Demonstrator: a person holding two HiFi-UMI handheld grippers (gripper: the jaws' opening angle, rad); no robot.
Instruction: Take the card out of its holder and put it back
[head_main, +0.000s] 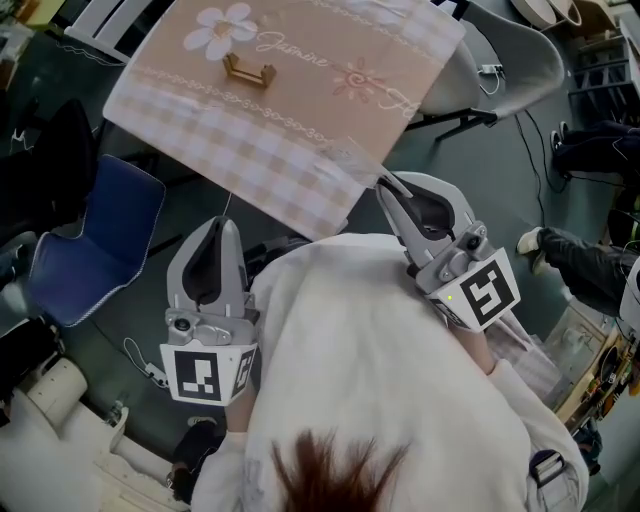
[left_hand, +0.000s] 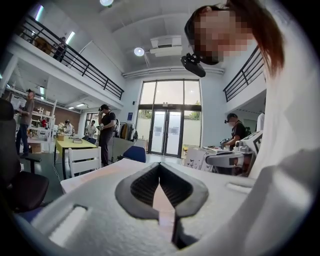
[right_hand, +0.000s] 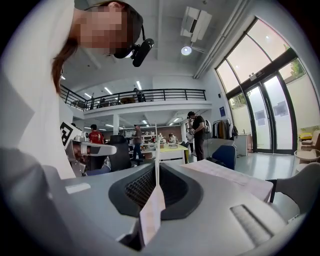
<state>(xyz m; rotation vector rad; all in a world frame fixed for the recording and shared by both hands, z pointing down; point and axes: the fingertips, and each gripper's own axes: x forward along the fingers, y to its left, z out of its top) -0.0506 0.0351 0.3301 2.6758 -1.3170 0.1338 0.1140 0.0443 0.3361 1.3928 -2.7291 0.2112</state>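
Note:
A small wooden card holder (head_main: 248, 72) stands empty on the pink checked tablecloth (head_main: 300, 120), far from both grippers. My right gripper (head_main: 384, 186) hovers at the cloth's near corner, shut on a pale, see-through card (head_main: 345, 158). In the right gripper view the card (right_hand: 152, 210) stands edge-on between the pads of my right gripper (right_hand: 156, 167). My left gripper (head_main: 222, 222) hangs off the table's near edge, above the floor. Its jaws meet at the tips with nothing in them, as the left gripper view also shows of the left gripper (left_hand: 160, 167).
A blue chair (head_main: 95, 240) stands to the left of the table and a grey chair (head_main: 510, 60) to the right of it. Another person's legs and shoe (head_main: 545, 245) are at the right. Several people stand in the hall behind.

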